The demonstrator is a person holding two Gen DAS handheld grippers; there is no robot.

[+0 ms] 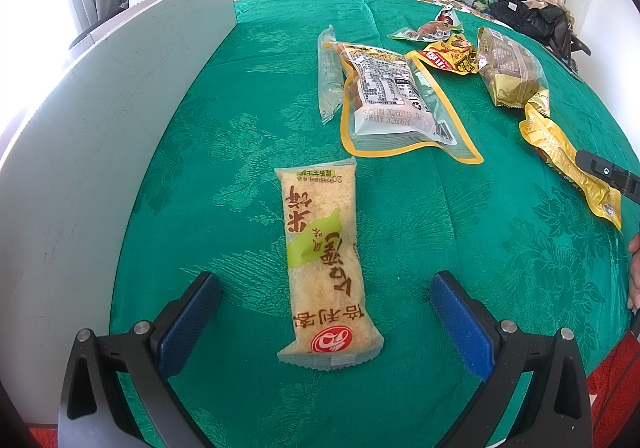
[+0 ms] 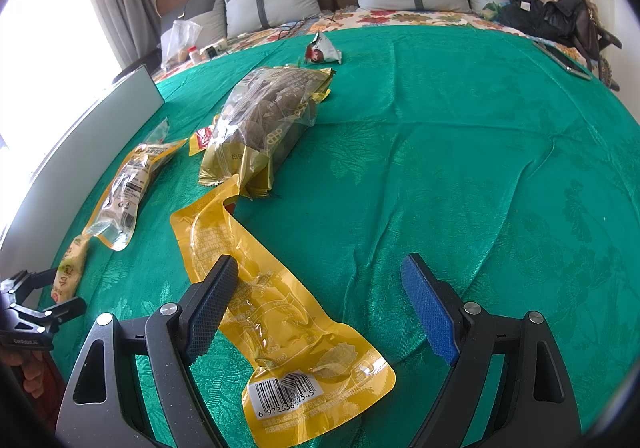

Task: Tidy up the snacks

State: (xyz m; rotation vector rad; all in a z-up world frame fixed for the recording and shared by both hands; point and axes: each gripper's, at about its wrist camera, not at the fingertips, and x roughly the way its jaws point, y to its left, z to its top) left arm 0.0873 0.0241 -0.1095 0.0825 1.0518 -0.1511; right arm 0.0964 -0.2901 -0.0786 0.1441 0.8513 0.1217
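Rice cracker [image 1: 326, 268] lies between open left gripper [image 1: 325, 322] fingers, seemingly untouched.

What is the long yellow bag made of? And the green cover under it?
The long yellow bag looks like thin glossy plastic film: it crinkles, shines, and is partly see-through. The green cover looks like woven cloth with a satin sheen: it has raised flower patterns and soft wrinkles.
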